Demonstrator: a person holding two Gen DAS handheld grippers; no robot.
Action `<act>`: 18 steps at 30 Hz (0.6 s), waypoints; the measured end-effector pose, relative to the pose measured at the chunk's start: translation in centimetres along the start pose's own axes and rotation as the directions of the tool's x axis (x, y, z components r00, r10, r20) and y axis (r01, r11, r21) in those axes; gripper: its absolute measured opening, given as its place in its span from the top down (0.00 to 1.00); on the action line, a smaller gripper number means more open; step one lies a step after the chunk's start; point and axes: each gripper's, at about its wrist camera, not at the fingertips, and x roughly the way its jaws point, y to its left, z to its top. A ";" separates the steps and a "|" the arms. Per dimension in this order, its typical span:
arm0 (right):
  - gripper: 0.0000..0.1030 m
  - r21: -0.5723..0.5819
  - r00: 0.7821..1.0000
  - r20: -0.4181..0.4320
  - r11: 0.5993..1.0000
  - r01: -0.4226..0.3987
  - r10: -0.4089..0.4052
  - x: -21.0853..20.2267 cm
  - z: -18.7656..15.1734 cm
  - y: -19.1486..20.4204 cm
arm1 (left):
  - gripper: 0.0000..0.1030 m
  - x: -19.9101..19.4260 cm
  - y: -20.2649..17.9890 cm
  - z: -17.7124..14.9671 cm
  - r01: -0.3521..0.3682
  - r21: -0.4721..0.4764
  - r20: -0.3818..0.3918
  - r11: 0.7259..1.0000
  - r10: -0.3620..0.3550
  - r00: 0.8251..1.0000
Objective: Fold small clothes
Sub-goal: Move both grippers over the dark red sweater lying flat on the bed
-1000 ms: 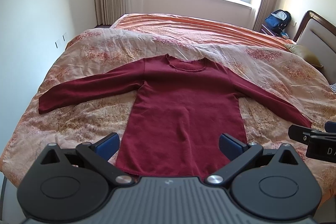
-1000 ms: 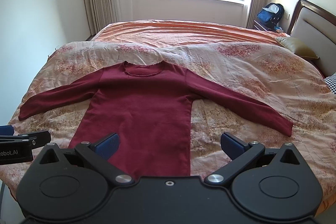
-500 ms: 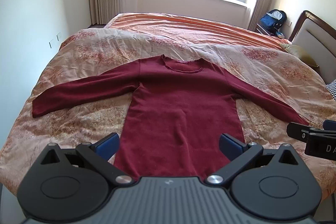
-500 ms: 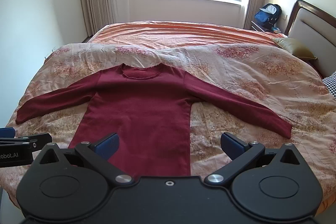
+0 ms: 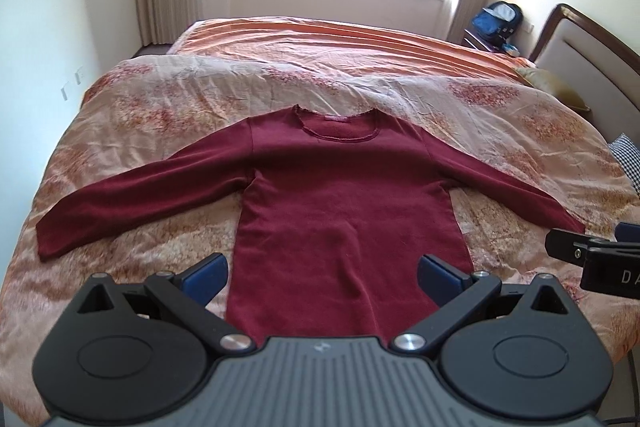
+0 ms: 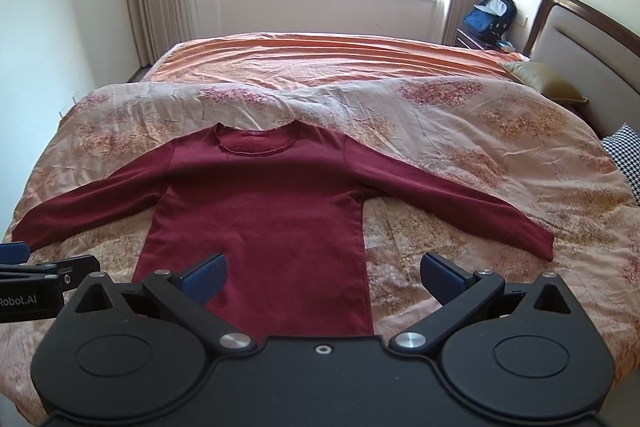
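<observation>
A dark red long-sleeved top (image 5: pixel 344 195) (image 6: pixel 264 203) lies flat and face up on the bed, neck away from me, both sleeves spread out to the sides. My left gripper (image 5: pixel 322 277) hangs open over its hem, nothing between the blue pads. Open too, my right gripper (image 6: pixel 322 277) hovers above the hem's right side and the quilt beside it. Each view catches the other gripper's tip at its edge: the right one (image 5: pixel 588 253) beside the right cuff, the left one (image 6: pixel 24 261) by the left cuff.
A floral quilt (image 6: pixel 460 131) covers the near bed, with an orange sheet (image 6: pixel 340 57) beyond. A headboard (image 6: pixel 580 39) and pillows (image 6: pixel 544 87) are at the right. A blue backpack (image 6: pixel 488 15) sits on a nightstand near the window. A wall runs close on the left.
Both grippers have drawn back and risen slightly, so the top sits a little farther away in both views. Both stay open, and the top has not moved.
</observation>
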 end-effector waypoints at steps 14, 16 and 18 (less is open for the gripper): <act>0.00 0.069 0.992 -0.066 0.991 0.116 -0.112 2.9 1.6 2.3 | 0.00 5.8 2.7 2.4 0.142 0.040 -0.058 0.989 -0.140 0.988; 0.00 0.075 0.990 -0.069 0.989 0.125 -0.120 3.1 1.8 2.2 | 0.00 6.3 2.4 2.6 0.134 0.075 -0.054 0.988 -0.130 0.990; 0.00 0.080 0.990 -0.075 0.989 0.126 -0.121 3.3 2.0 2.0 | 0.00 6.8 1.9 2.8 0.133 0.095 -0.056 0.987 -0.128 0.990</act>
